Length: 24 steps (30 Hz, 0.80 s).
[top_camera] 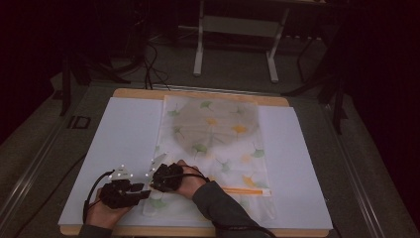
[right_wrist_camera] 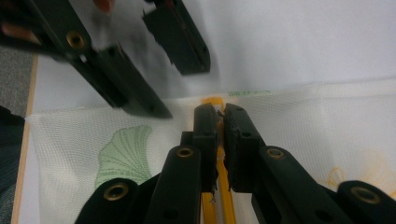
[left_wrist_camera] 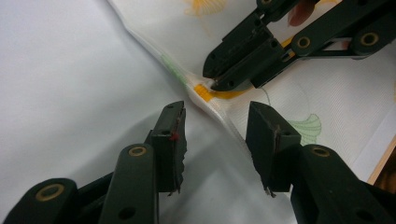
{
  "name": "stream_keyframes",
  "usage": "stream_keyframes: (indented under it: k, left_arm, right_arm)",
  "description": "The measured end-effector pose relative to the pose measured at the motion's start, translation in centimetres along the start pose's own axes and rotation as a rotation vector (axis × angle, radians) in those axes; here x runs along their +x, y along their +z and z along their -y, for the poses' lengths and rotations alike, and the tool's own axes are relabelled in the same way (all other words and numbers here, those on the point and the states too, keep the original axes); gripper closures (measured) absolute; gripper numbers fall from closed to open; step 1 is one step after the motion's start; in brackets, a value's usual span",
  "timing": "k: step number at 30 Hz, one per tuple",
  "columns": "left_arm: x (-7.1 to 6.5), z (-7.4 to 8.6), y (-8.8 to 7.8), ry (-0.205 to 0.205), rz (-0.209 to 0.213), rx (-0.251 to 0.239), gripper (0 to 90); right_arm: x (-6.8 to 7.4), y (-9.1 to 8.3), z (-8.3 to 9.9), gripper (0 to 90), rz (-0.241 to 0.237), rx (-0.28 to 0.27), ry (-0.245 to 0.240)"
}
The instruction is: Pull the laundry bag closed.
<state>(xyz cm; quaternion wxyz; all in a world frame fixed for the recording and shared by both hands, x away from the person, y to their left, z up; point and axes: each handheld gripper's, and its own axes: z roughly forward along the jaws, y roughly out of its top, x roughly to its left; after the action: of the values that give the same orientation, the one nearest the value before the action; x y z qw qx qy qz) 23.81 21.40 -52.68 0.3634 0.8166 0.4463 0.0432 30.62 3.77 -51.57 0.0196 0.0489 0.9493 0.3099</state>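
White sheet under the mesh bag [top_camera: 213, 144]: my right gripper [right_wrist_camera: 219, 112] clamps its orange zipper [right_wrist_camera: 215, 205], left gripper [left_wrist_camera: 215, 126] spread beside, ready to brace.

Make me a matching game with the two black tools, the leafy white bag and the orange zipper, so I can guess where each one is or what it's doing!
Things:
1. left black tool
2. right black tool
3. white mesh bag printed with green and yellow leaves
4. orange zipper strip

States:
A. lies flat on the white sheet
B. jaws apart, at the bag's edge
C. runs across the bag near the person
D. jaws pinched together on the zipper end

Pairs: 1-B, 2-D, 3-A, 4-C
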Motion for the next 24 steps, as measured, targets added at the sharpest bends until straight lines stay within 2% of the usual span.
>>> stream_keyframes:
  k: [5, 9, 15, 24]
  left_arm:
    - [0.1, -0.2, 0.8, -0.014, 0.020, 0.029, 59.1]
    - [0.3, -0.3, 1.0, -0.031, 0.044, 0.019, 60.6]
    - [0.2, -0.6, 1.4, -0.031, 0.067, 0.021, 64.2]
    - [0.3, -0.6, 1.7, -0.036, 0.067, 0.024, 80.6]
  right_arm:
    - [0.0, -0.3, 0.1, 84.2, 0.006, -0.006, -0.003]
    - [0.0, -0.6, 0.1, 84.2, 0.011, -0.006, -0.011]
    - [0.0, -0.9, 0.0, 84.2, 0.015, -0.008, -0.015]
    - [0.0, -0.9, 0.2, 84.3, 0.011, -0.016, -0.014]
